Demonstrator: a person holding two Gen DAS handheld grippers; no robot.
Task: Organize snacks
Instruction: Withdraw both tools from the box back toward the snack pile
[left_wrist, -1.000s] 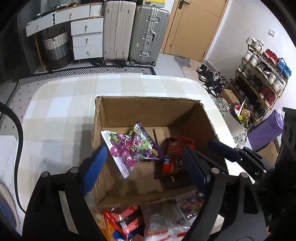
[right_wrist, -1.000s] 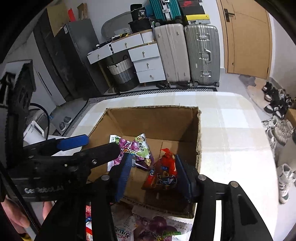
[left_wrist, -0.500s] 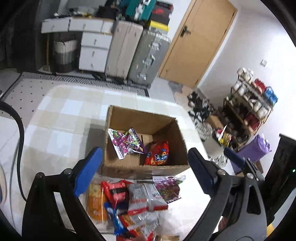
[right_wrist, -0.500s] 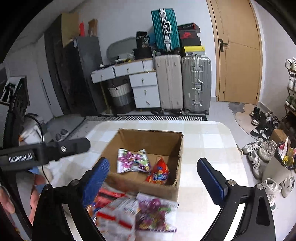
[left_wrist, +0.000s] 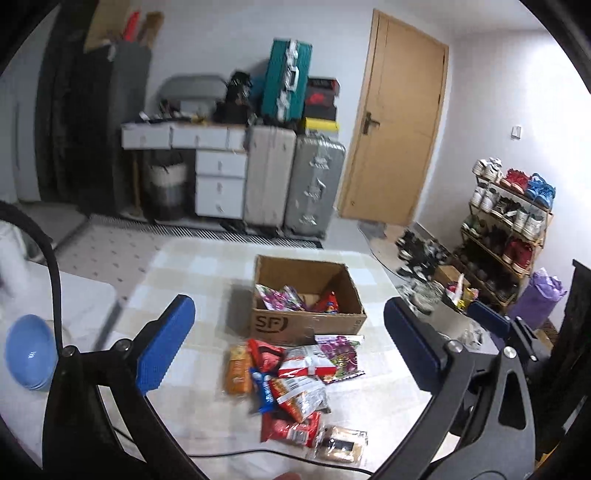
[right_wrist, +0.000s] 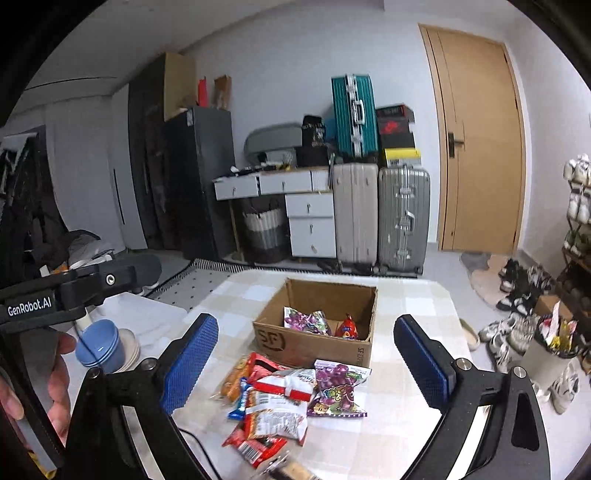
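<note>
Backed away from cardboard box (left_wrist: 308, 295) since earlier. Left gripper (left_wrist: 286, 343) opening, empty; right gripper (right_wrist: 304, 363) spread, empty. Snack packets (right_wrist: 280, 398) piled at table's (right_wrist: 406, 295) near edge. Suitcases (right_wrist: 380, 214) behind.

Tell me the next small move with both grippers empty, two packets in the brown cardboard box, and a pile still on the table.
Probably lower the right gripper onto the purple grape-print packet at the pile's right edge. Both grippers are empty, and the left gripper's jaws are opening. The brown cardboard box has room.
</note>
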